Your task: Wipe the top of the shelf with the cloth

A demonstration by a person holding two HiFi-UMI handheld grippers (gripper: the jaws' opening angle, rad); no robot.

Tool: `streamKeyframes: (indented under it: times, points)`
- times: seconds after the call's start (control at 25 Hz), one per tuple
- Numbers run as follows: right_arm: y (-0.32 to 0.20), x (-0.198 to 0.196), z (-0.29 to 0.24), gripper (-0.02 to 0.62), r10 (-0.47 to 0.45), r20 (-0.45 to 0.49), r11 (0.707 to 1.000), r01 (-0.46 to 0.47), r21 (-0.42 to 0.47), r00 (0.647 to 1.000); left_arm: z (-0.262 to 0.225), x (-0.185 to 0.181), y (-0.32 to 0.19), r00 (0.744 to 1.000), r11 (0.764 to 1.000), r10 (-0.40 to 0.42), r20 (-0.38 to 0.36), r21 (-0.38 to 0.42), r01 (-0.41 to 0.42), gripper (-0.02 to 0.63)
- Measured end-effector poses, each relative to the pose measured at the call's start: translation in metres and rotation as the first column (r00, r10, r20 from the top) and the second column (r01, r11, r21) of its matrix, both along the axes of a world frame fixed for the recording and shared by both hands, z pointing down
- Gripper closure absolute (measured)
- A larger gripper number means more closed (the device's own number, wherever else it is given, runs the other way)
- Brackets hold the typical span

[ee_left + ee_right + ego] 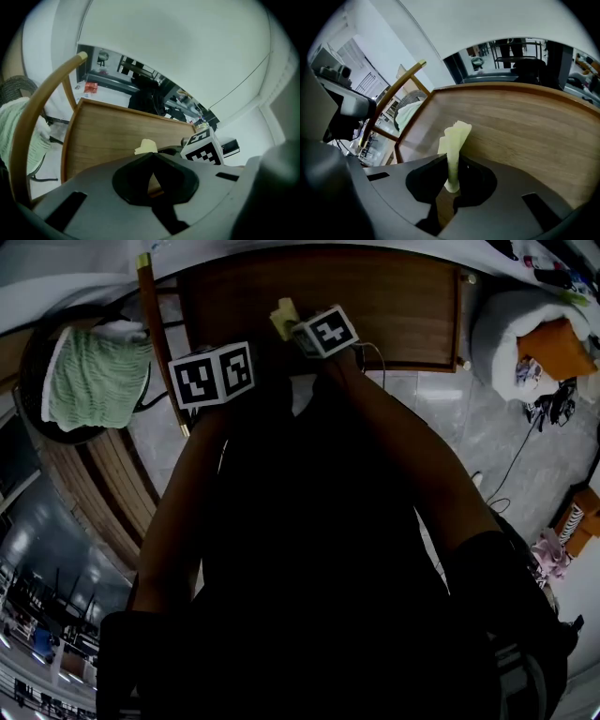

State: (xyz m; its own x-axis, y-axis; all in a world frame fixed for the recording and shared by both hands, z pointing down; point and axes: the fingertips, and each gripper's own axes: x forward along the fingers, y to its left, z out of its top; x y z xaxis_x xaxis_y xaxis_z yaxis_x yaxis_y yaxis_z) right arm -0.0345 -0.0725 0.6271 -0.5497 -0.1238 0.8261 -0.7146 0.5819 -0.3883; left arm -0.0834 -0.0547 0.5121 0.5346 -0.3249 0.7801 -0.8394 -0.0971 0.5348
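Pale yellow cloth is clamped in the right gripper jaws, its long axis pointing forward over the wooden shelf top directly ahead. The left gripper jaws are closed on nothing, alongside.

Two grippers are showing: the left gripper and the right gripper, each carrying one marker cube, two in all. One cloth is showing, and one shelf. One chair is standing by, bearing one towel. One orange cushion is lying apart.
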Motion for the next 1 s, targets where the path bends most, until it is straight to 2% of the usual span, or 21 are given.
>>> streamKeyframes:
  times: [0.56,1.0]
  points:
    - [-0.011,0.166,-0.006,0.548,0.134,-0.067,0.991,-0.135,-0.014,0.989,0.017,0.134,-0.023,0.991,0.991,0.129,-0.024,-0.018,-0.129,0.597]
    - [-0.016,0.288,-0.014,0.548,0.293,-0.101,0.956,-0.293,0.007,0.951,0.023,0.207,-0.026,0.979,0.980,0.200,-0.038,-0.014,-0.200,0.597]
